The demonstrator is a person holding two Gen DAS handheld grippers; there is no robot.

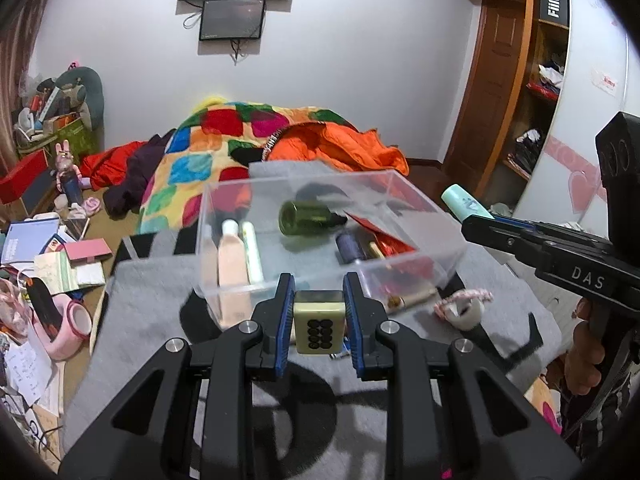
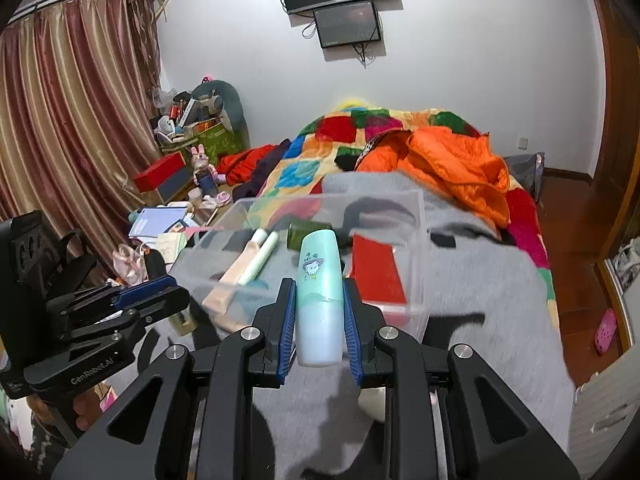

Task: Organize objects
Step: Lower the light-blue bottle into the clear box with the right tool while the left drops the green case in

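"DAS" on the right gripper at three o'clock, "GenRobot.AI" on the left gripper at eight o'clock, "Fiiio" on a black box at one o'clock

- Left hand-held gripper clamps a tile with black dots, near the clear box.
- Box holds a green bottle, two tubes and a spool.
- Right hand-held gripper at right holds a mint tube.
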